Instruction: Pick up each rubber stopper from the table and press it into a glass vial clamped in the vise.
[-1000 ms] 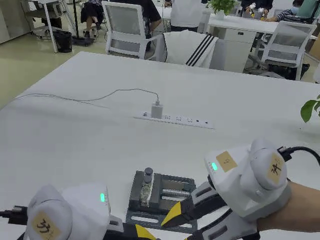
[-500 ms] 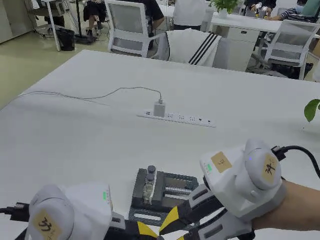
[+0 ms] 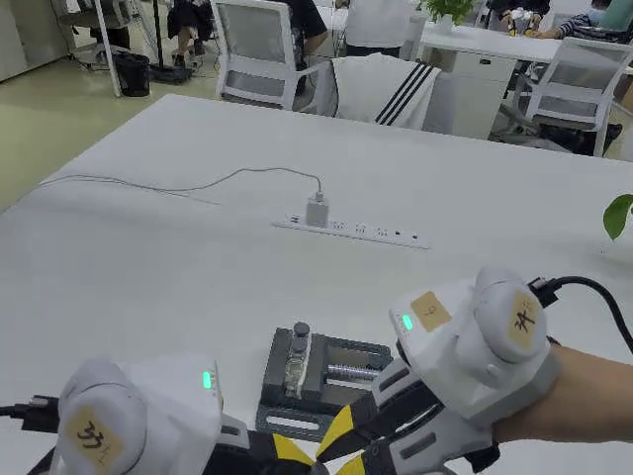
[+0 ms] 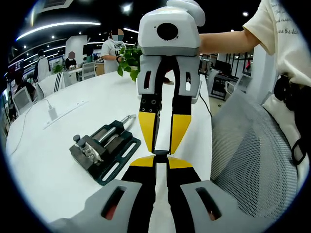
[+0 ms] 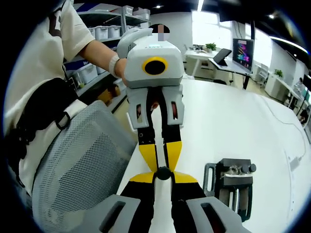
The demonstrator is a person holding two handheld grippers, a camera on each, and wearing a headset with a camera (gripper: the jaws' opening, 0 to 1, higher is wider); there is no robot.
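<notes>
Wide white table (image 3: 148, 267), viewed from over its near edge. Toward the left edge, a thin grey cable (image 3: 148, 187) trailing across the top to a white charger (image 3: 316, 211). Charger plugged into a white power strip (image 3: 371, 235) lying flat around mid-table.

At the near edge on the left, the left gripper (image 3: 297, 461): white body with a green light, black jaws tipped in yellow, reaching rightward.

Just past the gripper tips and close to the near edge, a dark grey vise (image 3: 336, 381) flat on the table. Glass vial (image 3: 296, 358) upright between the vise's jaws at its left end, with a dark cap (image 3: 300, 330) on its mouth.

At the near edge on the right, the right gripper (image 3: 341, 447), with a bare forearm (image 3: 584, 406) behind it and a black cord off its back. Reaching leftward, tip to tip with the left gripper, in the air on the near side of the vise.

In the right gripper view, a small round black stopper (image 5: 164, 173) pinched between that gripper's own yellow tips, jaws clenched on it, clear of the table. Left gripper's jaws drawn nearly together, tips right against the same stopper; impossible to tell whether gripping or merely touching.

Beyond the far edge, office chairs, one draped with a white jacket (image 3: 371, 89) with black stripes. At the far right, a green leaf (image 3: 618, 213).
</notes>
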